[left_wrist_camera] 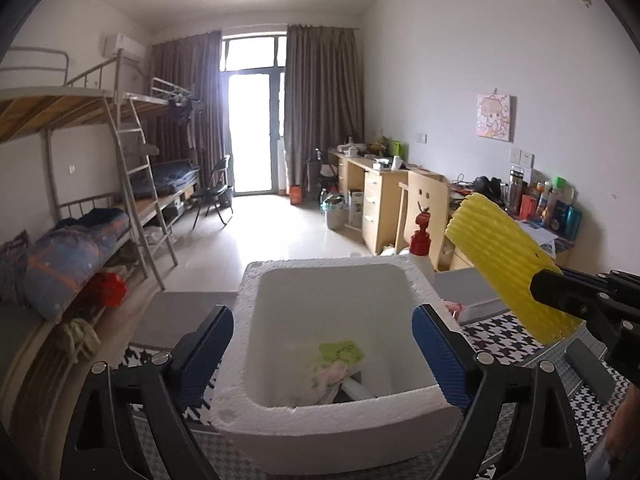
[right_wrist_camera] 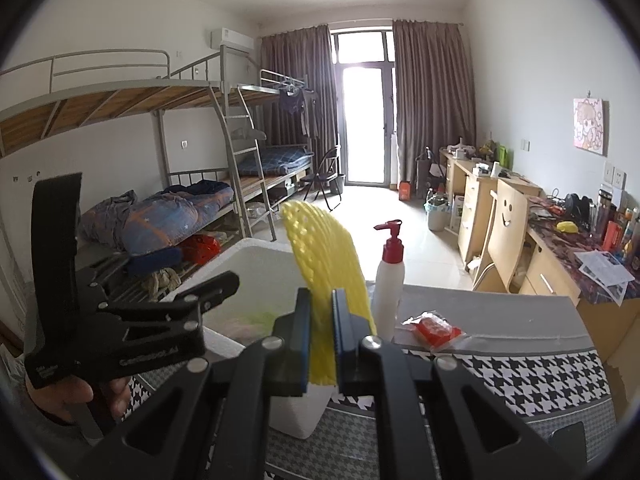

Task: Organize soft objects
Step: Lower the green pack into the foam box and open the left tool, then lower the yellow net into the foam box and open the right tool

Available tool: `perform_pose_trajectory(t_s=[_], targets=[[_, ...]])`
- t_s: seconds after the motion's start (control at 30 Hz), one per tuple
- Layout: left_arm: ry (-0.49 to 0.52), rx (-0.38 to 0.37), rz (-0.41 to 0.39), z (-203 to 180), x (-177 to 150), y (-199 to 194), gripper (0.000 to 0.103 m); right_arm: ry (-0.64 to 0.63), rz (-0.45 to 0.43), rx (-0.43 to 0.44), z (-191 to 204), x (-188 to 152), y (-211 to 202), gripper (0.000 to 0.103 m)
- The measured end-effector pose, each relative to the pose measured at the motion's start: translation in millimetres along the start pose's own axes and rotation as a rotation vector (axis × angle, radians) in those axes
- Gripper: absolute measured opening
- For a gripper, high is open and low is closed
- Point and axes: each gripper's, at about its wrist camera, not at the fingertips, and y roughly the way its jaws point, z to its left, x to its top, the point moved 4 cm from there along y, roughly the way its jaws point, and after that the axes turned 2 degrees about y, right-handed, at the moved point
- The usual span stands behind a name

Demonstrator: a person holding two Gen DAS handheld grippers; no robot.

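A white foam box (left_wrist_camera: pixel 240 404) stands on the houndstooth-covered table. At its bottom lies a green and pink soft bundle (left_wrist_camera: pixel 338 362). My left gripper (left_wrist_camera: pixel 324 352) hangs open over the box, blue pads wide apart on either side of the opening, nothing between them. My right gripper (right_wrist_camera: pixel 321 332) is shut on a yellow foam net sleeve (right_wrist_camera: pixel 320 248), which sticks up and forward beside the box's right rim (right_wrist_camera: pixel 256 246). In the left wrist view that yellow sleeve (left_wrist_camera: pixel 504 256) is held up at the right, clamped by the right gripper's dark fingers (left_wrist_camera: pixel 560 292).
A white pump bottle with a red top (right_wrist_camera: pixel 390 276) stands just behind the box. A red packet in clear wrap (right_wrist_camera: pixel 434 328) lies on the grey cloth to the right. Bunk beds line the left wall, desks and a chair the right. A hand (right_wrist_camera: pixel 76 396) holds the left gripper.
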Motion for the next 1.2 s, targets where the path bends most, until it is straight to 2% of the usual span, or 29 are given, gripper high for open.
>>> perform_pose_trajectory(t_s=[0.23,0.43,0.83,1.2], targets=[[-0.002,-0.005,-0.004,1,0,-4,0.101,0.003,0.014,-0.003,0,1,4,0.013],[-0.005,0.049,-0.008,10,2,-5,0.102,0.003,0.012,0.004,-1,4,12,0.013],[-0.018,0.085,-0.004,21,-3,-14,0.102,-0.036,0.025,0.037,12,9,23,0.013],[-0.045,0.129,-0.037,42,-8,-31,0.102,-0.058,0.049,0.053,26,14,36,0.013]])
